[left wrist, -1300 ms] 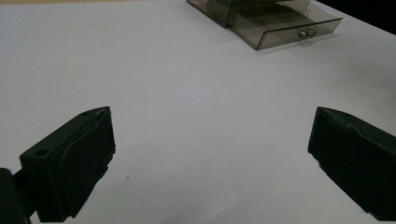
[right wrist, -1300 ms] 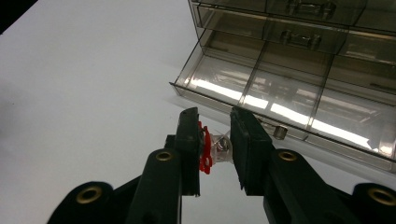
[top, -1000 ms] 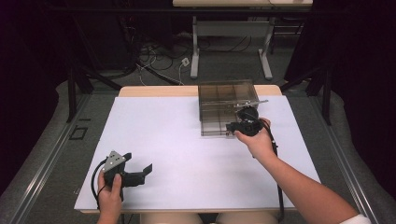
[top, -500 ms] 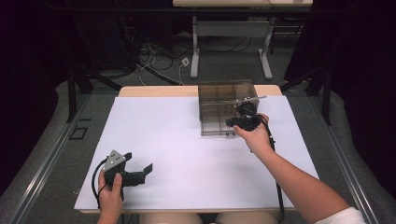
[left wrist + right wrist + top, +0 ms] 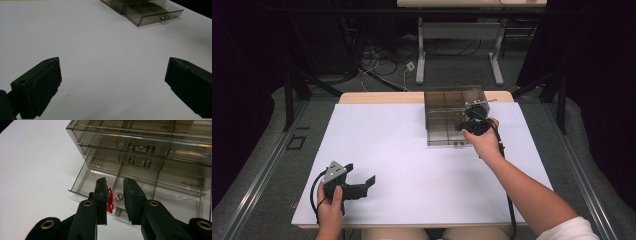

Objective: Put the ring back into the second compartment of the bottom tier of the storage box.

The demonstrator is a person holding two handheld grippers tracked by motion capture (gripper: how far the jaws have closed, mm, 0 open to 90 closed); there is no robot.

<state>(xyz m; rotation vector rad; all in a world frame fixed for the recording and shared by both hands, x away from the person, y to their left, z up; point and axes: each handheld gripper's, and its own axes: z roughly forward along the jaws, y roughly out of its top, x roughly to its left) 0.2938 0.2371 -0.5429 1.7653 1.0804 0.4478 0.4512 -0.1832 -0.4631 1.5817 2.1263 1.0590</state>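
The smoky see-through plastic drawer cabinet (image 5: 454,107) is parked at the far right of the white table (image 5: 402,150), with its bottom drawer (image 5: 140,192) pulled out a bit. The right gripper (image 5: 115,198) is brought right up to that drawer's front: the small metal handle (image 5: 118,196) is caught between the two black jaws, which are closed in on it. The left gripper (image 5: 112,85) is kept low over bare table, well apart from the cabinet, jaws spread wide, nothing between them.
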